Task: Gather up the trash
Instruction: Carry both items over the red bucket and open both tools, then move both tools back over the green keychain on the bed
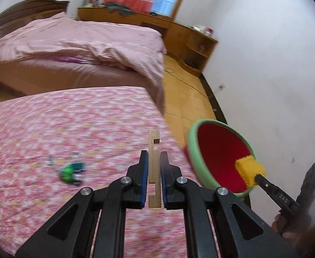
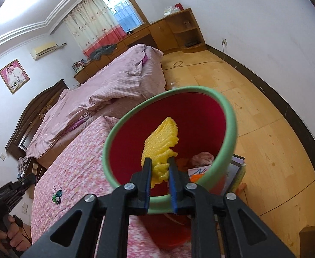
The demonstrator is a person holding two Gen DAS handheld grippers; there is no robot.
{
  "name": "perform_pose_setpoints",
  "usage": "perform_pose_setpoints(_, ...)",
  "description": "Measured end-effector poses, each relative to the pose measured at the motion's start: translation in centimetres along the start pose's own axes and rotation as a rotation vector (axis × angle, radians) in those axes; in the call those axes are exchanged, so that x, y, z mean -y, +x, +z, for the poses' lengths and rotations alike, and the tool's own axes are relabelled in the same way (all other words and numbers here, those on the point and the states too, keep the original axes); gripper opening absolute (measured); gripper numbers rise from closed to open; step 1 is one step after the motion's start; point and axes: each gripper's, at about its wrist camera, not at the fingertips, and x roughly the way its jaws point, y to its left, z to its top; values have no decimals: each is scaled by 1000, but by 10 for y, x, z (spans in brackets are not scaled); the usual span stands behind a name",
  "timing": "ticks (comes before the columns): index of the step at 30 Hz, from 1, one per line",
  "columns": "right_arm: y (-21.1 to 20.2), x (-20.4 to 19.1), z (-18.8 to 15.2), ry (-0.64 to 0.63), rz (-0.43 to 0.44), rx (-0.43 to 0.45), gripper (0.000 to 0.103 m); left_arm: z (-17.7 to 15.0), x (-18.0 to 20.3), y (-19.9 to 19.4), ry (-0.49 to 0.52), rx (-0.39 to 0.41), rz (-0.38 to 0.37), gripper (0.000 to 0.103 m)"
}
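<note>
With the right gripper (image 2: 160, 173) pinching the yellow sponge (image 2: 160, 144) over the red bin (image 2: 230, 116) and the left gripper (image 1: 154, 169) clamping a wooden stick (image 1: 153, 150), an early release could drop either onto the bedspread (image 1: 71, 124).

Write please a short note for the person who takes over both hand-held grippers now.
Left hand-held gripper: shut on a notched wooden strip, above the floral bedspread.
Right hand-held gripper: shut on yellow foam, held over the open red bin.
Done: some scraps already lie in the bin.
Left: release the foam, bin the strip, then decide on the green trinket on the bedspread.
</note>
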Motion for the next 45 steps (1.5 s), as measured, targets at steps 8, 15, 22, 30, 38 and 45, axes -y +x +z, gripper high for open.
perform_pose_setpoints(8,-9,24,3,14,32,28,35,-5,66,37,108,-59,-77,9)
perform_pose_setpoints(15,-13,33,5,28,58,38,39,-10,108,69,175,-112,-116,9)
perform_pose_setpoints(22,-20,42,5,52,69,52,42,-11,127,91,204,-137,-122,13)
perform_pose_setpoints(30,-19,45,4,65,71,50,42,-12,117,90,165,-143,-77,25)
perform_pose_setpoints(38,-20,35,0,47,86,42,45,-13,81,69,106,-113,-9,32)
perform_pose_setpoints(45,-19,15,-2,15,103,24,50,-17,37,47,44,-85,85,33)
